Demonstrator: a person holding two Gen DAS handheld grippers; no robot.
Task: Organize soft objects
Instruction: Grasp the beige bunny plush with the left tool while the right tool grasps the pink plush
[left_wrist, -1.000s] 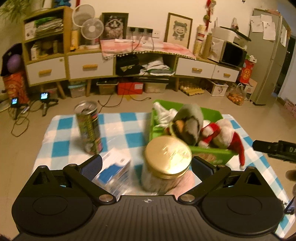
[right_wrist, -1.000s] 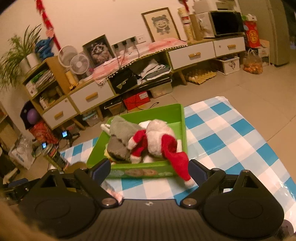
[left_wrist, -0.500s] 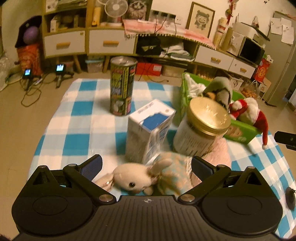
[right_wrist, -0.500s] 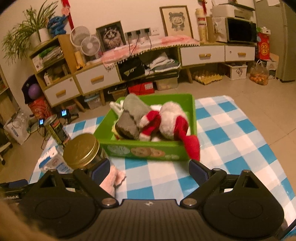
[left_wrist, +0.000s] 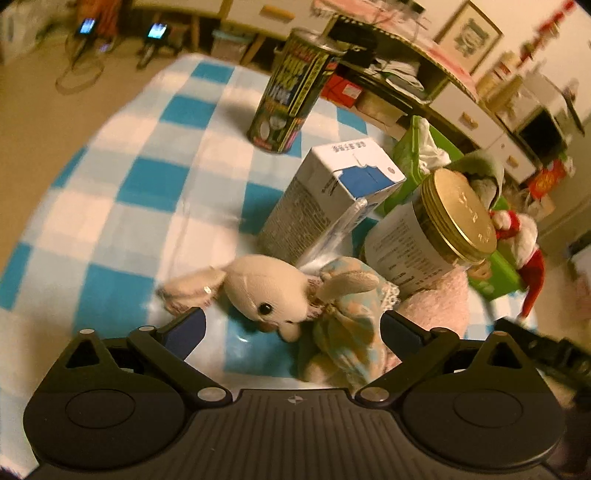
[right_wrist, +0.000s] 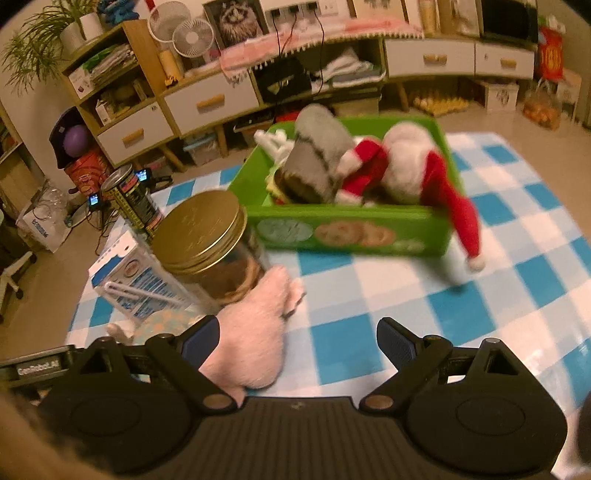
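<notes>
Left gripper: jaws spread wide, nothing held. It is pitched down toward the cloth, low over the bunny. The bunny lies on its side between the two fingertips; whether either pad touches it cannot be told. Its head points to the left finger, its patterned dress to the right finger.

Behind the bunny, a carton stands upright, with a straw taped to its side. A jar with a gold lid is just right of the carton and looks tilted in this fisheye view. A can stands farther back on the cloth, apart from the rest.

A pink plush lies at the jar's base, touching the bunny's dress.

Right gripper: jaws spread wide, empty, angled down over the blue-and-white checks. In the right wrist view the pink plush lies against the left fingertip and reaches partway into the gap; no pinch.

The bin, green, sits on the cloth beyond the right gripper. It holds a grey plush and a Santa plush. The Santa's red hat hangs over the bin's front right corner to the cloth. Both views are slightly blurred.
</notes>
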